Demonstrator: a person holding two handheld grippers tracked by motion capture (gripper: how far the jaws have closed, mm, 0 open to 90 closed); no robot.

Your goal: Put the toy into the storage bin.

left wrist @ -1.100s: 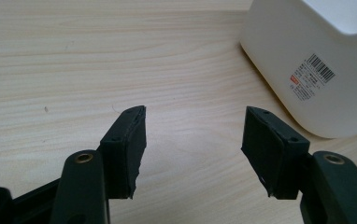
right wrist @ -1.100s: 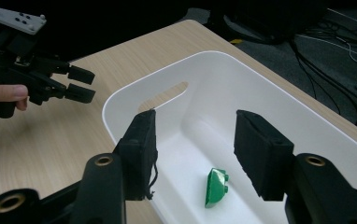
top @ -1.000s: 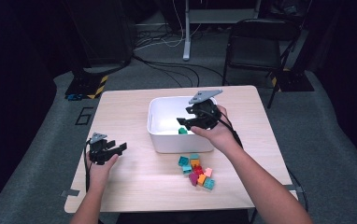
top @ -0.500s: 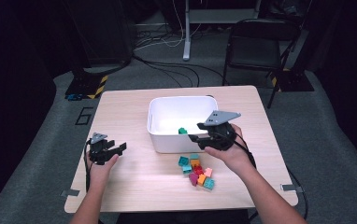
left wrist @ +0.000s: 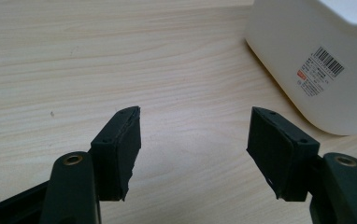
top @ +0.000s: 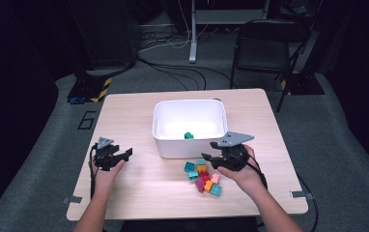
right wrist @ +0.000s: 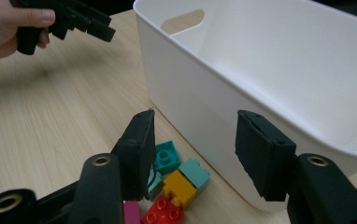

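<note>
A white bin (top: pixel 190 145) stands mid-table with one green brick (top: pixel 188 136) inside. In front of it lies a pile of coloured bricks (top: pixel 203 175). My right gripper (top: pixel 207 155) hovers open just over the pile, next to the bin's front wall. In the right gripper view the jaws (right wrist: pixel 193 149) frame the bin wall (right wrist: pixel 242 93), with a teal brick (right wrist: pixel 167 156), a yellow brick (right wrist: pixel 179 184) and a red brick (right wrist: pixel 162 212) below. My left gripper (top: pixel 127 153) rests at the table's left; its jaws (left wrist: pixel 193 140) have just been opening, with only bare wood between them.
The wooden table (top: pixel 134 111) has free room left of the bin and along its front edge. A black chair (top: pixel 264 48) and cables lie on the floor beyond the table. The bin's labelled side (left wrist: pixel 317 60) lies ahead and to the right of the left gripper.
My right gripper came back from above the bin and sank toward the brick pile in front of it. The left hand stayed where it was.
</note>
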